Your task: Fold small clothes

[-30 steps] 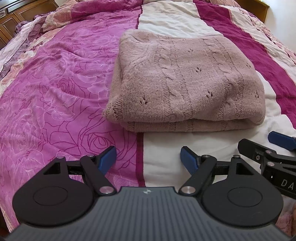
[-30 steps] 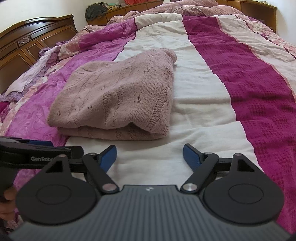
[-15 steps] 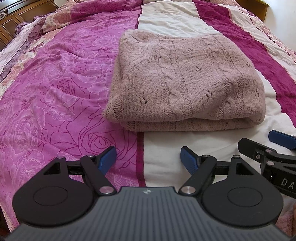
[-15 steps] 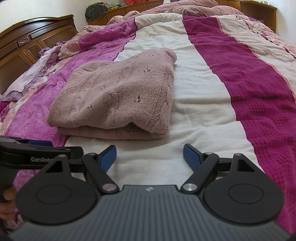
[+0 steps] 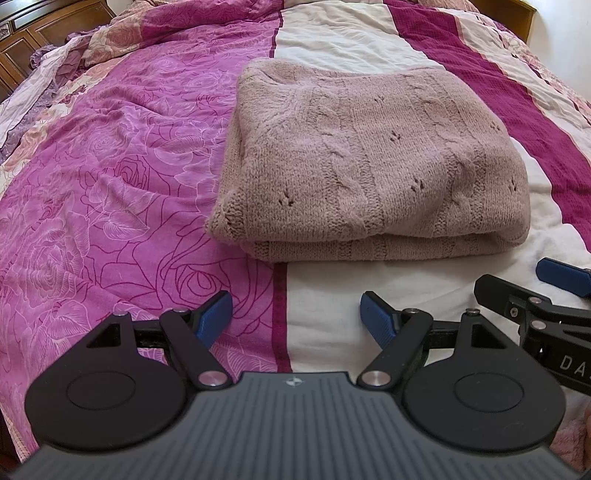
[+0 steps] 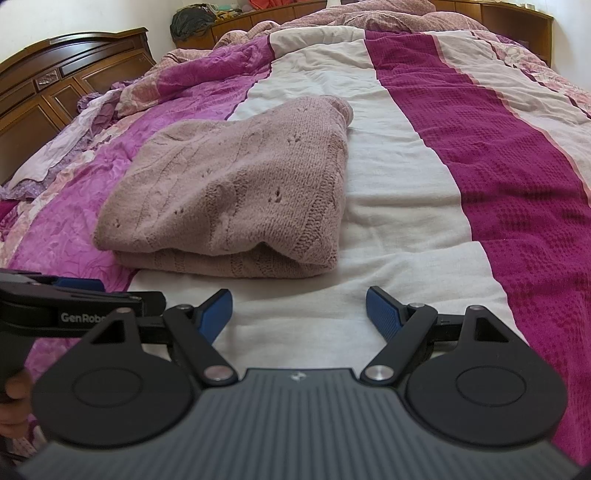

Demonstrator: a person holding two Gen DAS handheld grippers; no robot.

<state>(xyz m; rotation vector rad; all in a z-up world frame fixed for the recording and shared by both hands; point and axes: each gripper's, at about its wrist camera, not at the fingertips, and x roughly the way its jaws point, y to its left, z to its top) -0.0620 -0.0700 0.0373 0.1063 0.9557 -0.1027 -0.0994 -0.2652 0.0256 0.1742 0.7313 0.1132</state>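
Observation:
A dusty-pink knitted sweater (image 5: 365,162) lies folded in a thick rectangle on the bedspread; it also shows in the right wrist view (image 6: 236,195), up and left of centre. My left gripper (image 5: 295,314) is open and empty, a short way in front of the sweater's near folded edge. My right gripper (image 6: 299,308) is open and empty, in front of the sweater's near right corner. The right gripper's finger shows at the right edge of the left wrist view (image 5: 561,273). The left gripper's body shows at the left of the right wrist view (image 6: 74,306).
The bedspread has a pink rose-print part (image 5: 110,177), a white band (image 6: 388,184) and dark magenta stripes (image 6: 498,147). A wooden headboard (image 6: 55,85) stands at the left. Crumpled bedding (image 6: 369,14) lies at the far end.
Both grippers stay open and almost still. The sweater has not moved.

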